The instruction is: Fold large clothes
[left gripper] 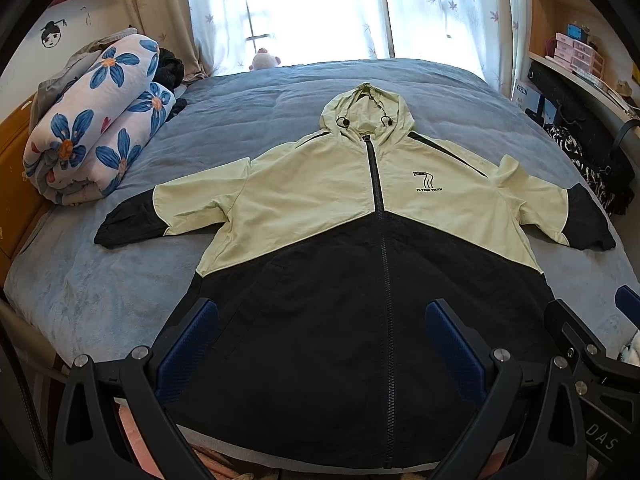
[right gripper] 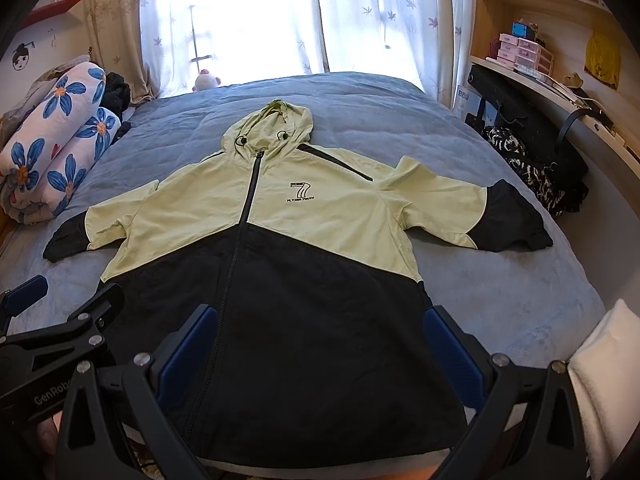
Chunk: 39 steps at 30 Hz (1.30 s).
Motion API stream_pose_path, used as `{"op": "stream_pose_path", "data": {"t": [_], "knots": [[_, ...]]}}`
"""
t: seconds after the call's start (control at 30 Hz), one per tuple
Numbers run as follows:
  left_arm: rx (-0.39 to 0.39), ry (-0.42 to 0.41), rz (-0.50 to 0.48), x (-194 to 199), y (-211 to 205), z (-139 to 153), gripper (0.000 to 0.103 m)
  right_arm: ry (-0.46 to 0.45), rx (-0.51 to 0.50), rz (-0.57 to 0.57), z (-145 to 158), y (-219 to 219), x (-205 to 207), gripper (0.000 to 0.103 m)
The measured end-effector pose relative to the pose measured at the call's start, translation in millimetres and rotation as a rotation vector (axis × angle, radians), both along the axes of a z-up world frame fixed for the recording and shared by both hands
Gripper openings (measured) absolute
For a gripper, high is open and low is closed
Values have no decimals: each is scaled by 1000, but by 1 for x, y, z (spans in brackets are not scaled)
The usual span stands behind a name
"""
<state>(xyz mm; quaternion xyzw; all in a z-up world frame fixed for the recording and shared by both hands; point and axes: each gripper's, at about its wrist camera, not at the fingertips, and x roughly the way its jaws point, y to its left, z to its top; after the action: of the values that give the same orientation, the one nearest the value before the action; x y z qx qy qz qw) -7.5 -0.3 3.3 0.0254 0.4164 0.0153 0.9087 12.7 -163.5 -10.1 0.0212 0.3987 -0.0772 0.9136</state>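
- The left gripper [left gripper: 320, 344] hovers over the jacket's [left gripper: 360, 240] dark lower half, jaws spread wide, holding nothing.
- The right gripper [right gripper: 320, 344] hovers beside it, just right of the zip [right gripper: 236, 248], equally wide and empty.
- The jacket lies flat, front up and zipped, on the bed [left gripper: 100, 292], hood [left gripper: 366, 108] toward the window, sleeves spread.
- Left of the jacket sits a rolled flowered quilt [left gripper: 96, 120]; right of it, a desk [right gripper: 560, 92].
- The fabric looks thin, light, soft and probably slippery; I'd pinch a sleeve cuff [left gripper: 120, 232] or hem corner, where layers bunch.
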Motion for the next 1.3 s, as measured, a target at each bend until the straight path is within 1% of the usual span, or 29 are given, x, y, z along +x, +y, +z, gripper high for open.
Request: {"op": "stream_pose_path", "data": {"t": [0.93,1.3], "knots": [[4,3,0,3,-3,1,102,7,8,1,-2,-1,1,103],[8,-4,-4,-4,2,0,102,7,14,1,-2,-2,1,103]]}}
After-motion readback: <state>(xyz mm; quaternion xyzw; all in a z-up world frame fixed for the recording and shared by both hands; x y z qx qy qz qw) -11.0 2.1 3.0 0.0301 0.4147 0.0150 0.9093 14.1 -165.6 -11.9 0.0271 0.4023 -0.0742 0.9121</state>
